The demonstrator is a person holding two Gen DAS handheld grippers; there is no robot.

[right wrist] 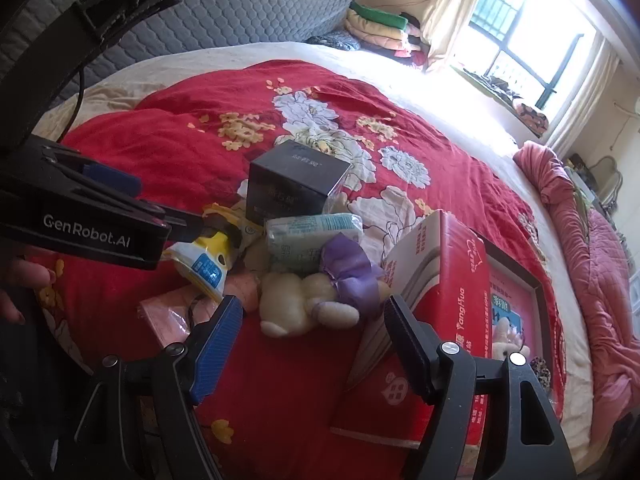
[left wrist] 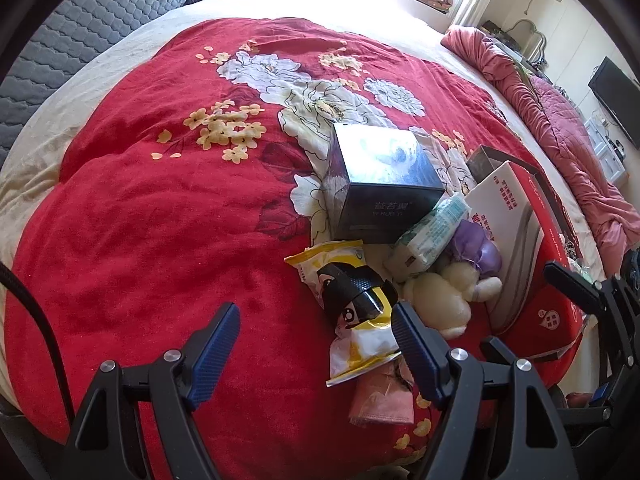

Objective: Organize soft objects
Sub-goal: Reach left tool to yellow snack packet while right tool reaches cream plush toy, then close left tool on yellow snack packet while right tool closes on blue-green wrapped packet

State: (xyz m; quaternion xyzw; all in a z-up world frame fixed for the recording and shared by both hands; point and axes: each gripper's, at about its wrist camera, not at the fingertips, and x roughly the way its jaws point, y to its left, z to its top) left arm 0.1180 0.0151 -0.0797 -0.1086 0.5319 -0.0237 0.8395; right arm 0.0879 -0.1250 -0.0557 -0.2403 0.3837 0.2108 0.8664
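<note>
A heap lies on the red flowered quilt. It holds a white plush toy with a purple ribbon, a pale green tissue pack, a yellow snack bag and a pink cloth. My left gripper is open low over the quilt, its right finger beside the snack bag. My right gripper is open just short of the plush toy, nothing between its fingers.
A dark cube box stands behind the heap. A red and white carton leans at the right against a framed red tray. A pink blanket edges the bed; a grey padded headboard sits behind. A hand shows at left.
</note>
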